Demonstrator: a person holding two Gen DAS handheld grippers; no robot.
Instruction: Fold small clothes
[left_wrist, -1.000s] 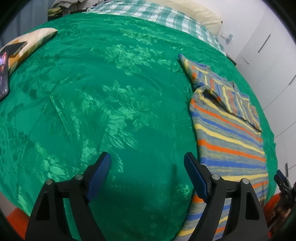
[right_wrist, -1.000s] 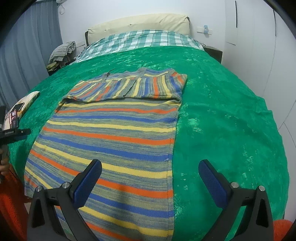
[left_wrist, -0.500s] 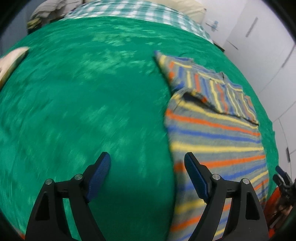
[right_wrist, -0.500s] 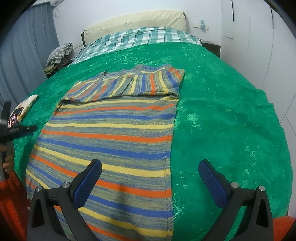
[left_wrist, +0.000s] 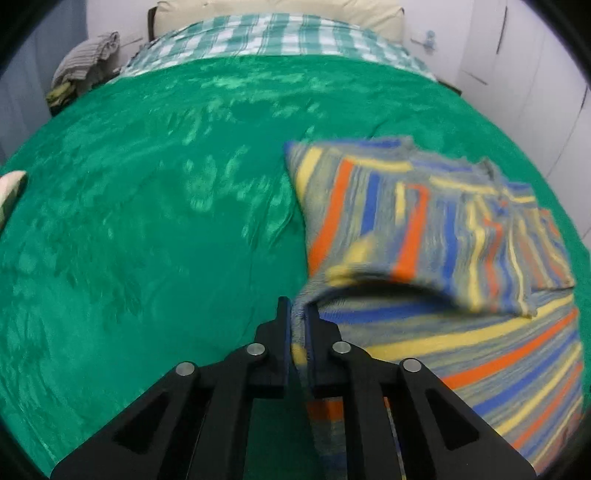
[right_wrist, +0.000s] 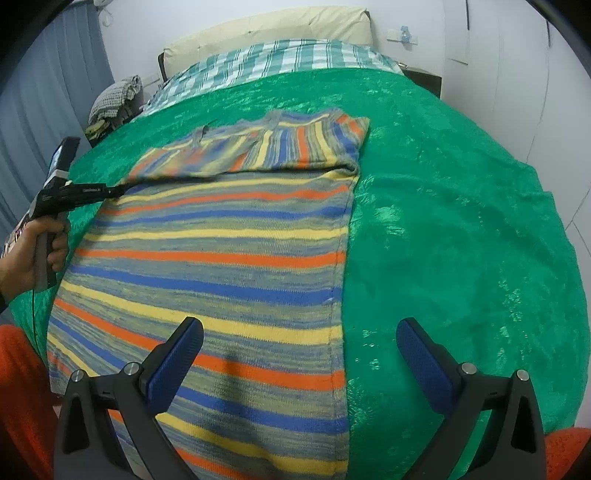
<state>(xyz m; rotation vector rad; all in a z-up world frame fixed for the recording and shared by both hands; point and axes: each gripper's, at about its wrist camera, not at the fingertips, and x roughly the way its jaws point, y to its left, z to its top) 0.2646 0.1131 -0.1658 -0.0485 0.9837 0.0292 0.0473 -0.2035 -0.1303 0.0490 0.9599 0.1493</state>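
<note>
While the striped sweater (right_wrist: 221, 258) lay spread on the green bedspread (right_wrist: 461, 221), its sleeves already folded across the upper part, the left gripper (left_wrist: 298, 314) had its jaws pinched together on the sweater's left edge, just below the folded sleeve band. In the left wrist view the knit ran up between the two black fingers, and the cloth near them looked slightly lifted and blurred. The right gripper (right_wrist: 299, 354) hung above the sweater's lower half, near its right edge, with its blue-padded jaws spread wide and holding nothing. From the right wrist view the person's left hand (right_wrist: 33, 254) could be seen gripping the tool's handle at the sweater's left side.

The sweater occupied the near part of the bed, its collar toward the checked blanket (right_wrist: 280, 62) and cream pillow (right_wrist: 266, 33) at the headboard end, its hem toward the camera.

The step in hand appeared to be the start of a lengthwise or crosswise fold of the body, with only one side secured. The next move probably called for the right gripper to come down and close on the matching point of the sweater's right edge, so both sides could be lifted evenly and the layers kept from sliding.
</note>
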